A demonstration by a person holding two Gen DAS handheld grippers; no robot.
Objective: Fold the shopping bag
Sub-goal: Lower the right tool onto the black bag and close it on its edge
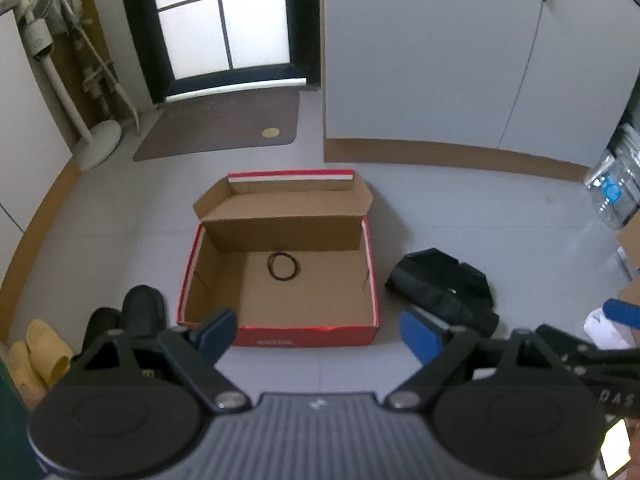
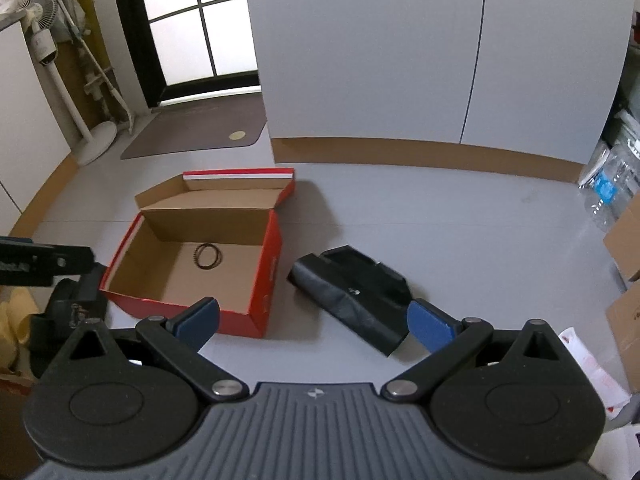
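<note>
A black shopping bag (image 1: 444,286) lies folded into a compact bundle on the grey floor, right of an open red shoe box (image 1: 280,276). It also shows in the right wrist view (image 2: 352,294), right of the box (image 2: 192,264). A black elastic band (image 1: 283,266) lies inside the box, seen too in the right wrist view (image 2: 208,260). My left gripper (image 1: 320,332) is open and empty, held above the floor in front of the box. My right gripper (image 2: 314,322) is open and empty, above the floor just near of the bag.
Black shoes (image 1: 132,312) and yellow slippers (image 1: 36,352) sit left of the box. A doormat (image 1: 224,124), a standing fan (image 1: 60,80) and a white cabinet (image 1: 460,52) are behind. Water bottles (image 2: 612,184) and cardboard boxes (image 2: 628,272) stand at the right.
</note>
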